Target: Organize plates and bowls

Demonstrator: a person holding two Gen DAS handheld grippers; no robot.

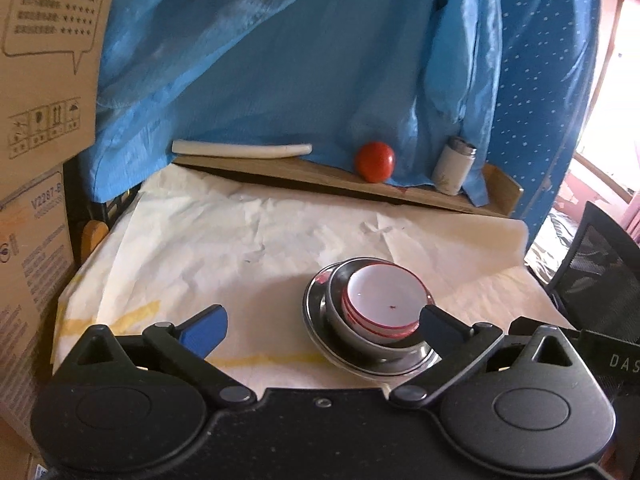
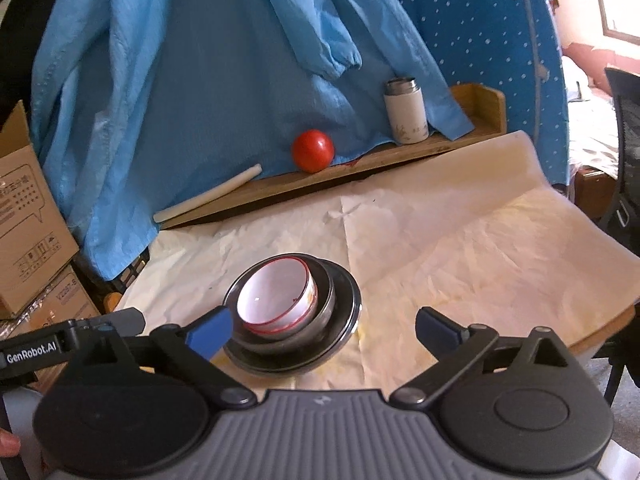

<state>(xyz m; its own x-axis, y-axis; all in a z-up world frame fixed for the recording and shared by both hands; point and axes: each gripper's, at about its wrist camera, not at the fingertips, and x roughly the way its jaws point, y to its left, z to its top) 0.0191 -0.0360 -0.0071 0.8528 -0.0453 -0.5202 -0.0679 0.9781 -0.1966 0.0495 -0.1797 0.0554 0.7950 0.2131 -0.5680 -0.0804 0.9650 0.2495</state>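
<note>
The left gripper (image 1: 320,326) and right gripper (image 2: 324,330) are gaping wide, empty, beside the red-rimmed white bowl (image 1: 382,300) nesting in a steel bowl (image 1: 340,320) on a steel plate (image 1: 316,324) mid-table.

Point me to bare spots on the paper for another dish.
Free: the paper right of the nested stack, and left of it toward the cardboard boxes. Crowded: the back ledge, with tomato, canister and white stick.

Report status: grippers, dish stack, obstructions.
Left gripper open, empty. Right gripper open, empty. White bowl nested in steel bowl on steel plate. Nothing in the way.
</note>
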